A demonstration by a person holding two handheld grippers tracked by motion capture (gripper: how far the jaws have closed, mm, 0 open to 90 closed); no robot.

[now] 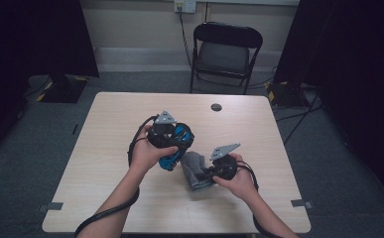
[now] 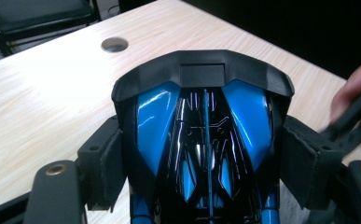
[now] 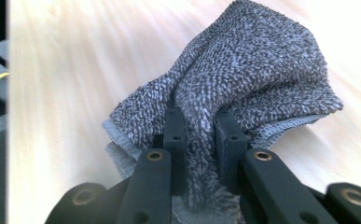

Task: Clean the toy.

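Observation:
A glossy blue and black toy car [image 1: 180, 135] is held above the table, and my left gripper [image 1: 174, 146] is shut on it. In the left gripper view the car [image 2: 155, 121] fills the space between the pads [image 2: 110, 168], which press on its two sides. Just to the right, a grey terry cloth [image 1: 193, 167] lies bunched on the table, and my right gripper [image 1: 205, 173] is shut on a fold of it. In the right gripper view the cloth [image 3: 262, 70] is pinched between the narrow jaws of that gripper [image 3: 200, 135]. The cloth sits right beside the car.
The light wooden table [image 1: 110, 129] has a round cable hole [image 1: 216, 107] near its far edge. A black folding chair [image 1: 226, 49] stands behind the table. The right hand shows blurred at the edge of the left gripper view [image 2: 355, 112].

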